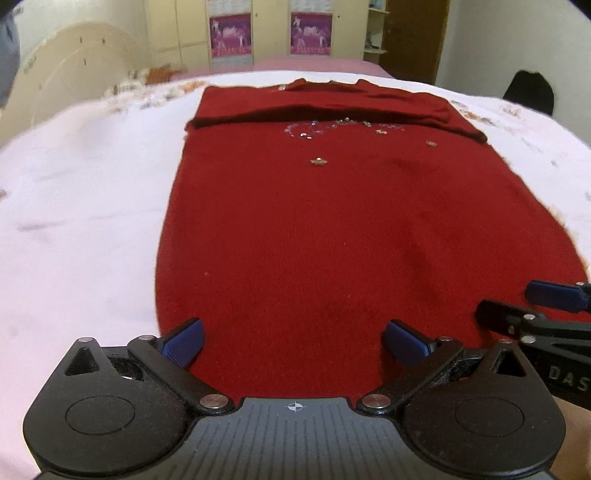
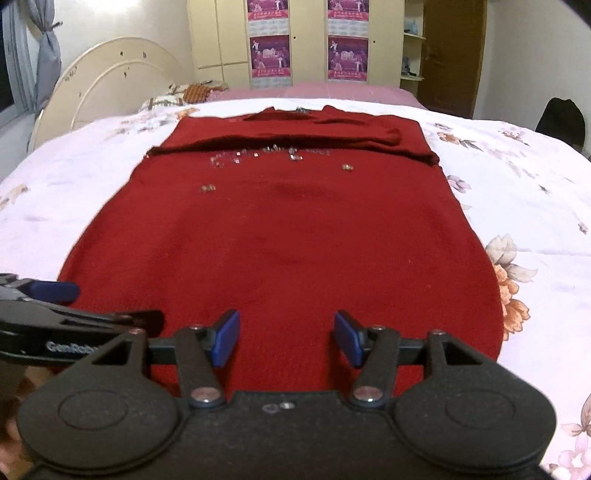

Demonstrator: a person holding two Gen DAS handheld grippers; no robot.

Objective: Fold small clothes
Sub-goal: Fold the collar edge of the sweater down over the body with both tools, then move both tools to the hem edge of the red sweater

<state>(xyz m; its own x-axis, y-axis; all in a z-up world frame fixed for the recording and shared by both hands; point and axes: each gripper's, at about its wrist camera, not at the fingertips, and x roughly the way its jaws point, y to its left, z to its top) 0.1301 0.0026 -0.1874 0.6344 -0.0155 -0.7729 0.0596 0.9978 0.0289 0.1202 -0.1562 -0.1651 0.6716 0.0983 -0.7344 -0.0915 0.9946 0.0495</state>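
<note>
White bedding with a pale floral print covers the bed (image 2: pixel 517 177), which fills most of both views. At the 10 o'clock corner of the right wrist view stands a cream curved headboard (image 2: pixel 110 74), and at 12 o'clock a cream wardrobe (image 2: pixel 221 33) bearing magenta posters (image 2: pixel 269 55). A brown door (image 2: pixel 450 55) stands at about 1 o'clock.

Spread flat across the middle of the bedding lies a dark red sweater (image 2: pixel 288 240), its neck toward 12 o'clock and its hem toward 6 o'clock. Both sleeves are folded across the chest in a band just below the neck. Small shiny beads (image 2: pixel 258 155) are scattered under that band.

Over the hem at 6 o'clock hangs the left gripper (image 1: pixel 293 341), its blue pads wide apart with only flat cloth showing between them and nothing pinched. Beside it the right gripper (image 2: pixel 286 339) also hangs over the hem, jaws parted, less wide than the left, pads pressing on nothing. Each gripper shows at the edge of the other's view, at 3 and 9 o'clock.
</note>
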